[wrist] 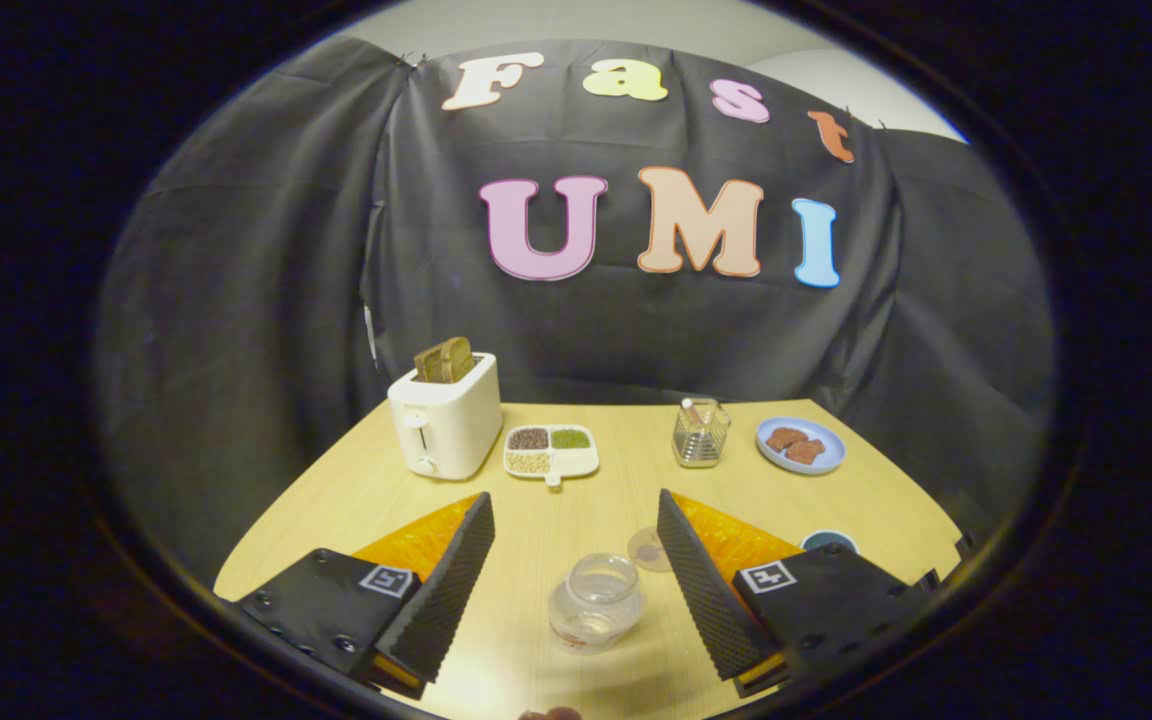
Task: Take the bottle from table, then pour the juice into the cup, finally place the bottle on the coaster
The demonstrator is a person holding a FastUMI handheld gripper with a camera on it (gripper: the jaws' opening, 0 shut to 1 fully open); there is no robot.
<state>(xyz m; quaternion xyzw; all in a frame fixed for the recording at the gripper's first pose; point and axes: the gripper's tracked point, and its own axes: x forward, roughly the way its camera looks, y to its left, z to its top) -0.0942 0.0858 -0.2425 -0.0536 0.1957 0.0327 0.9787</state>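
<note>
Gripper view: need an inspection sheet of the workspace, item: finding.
Surface: light wooden table, bare in the middle.
Job's things: clear bottle standing between the fingers; round coaster just beyond it; cup not identified.
Clutter: white toaster with toast, divided snack tray, wire holder, blue plate with brown food, dark round item.
Grippers: tool open, fingers either side of bottle, not touching.
Cables: nothing seen.
Surroundings: black cloth wall.

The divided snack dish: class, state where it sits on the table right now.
The divided dish sits far beyond the open gripper, just right of the white toaster and left of the wire holder.
</note>
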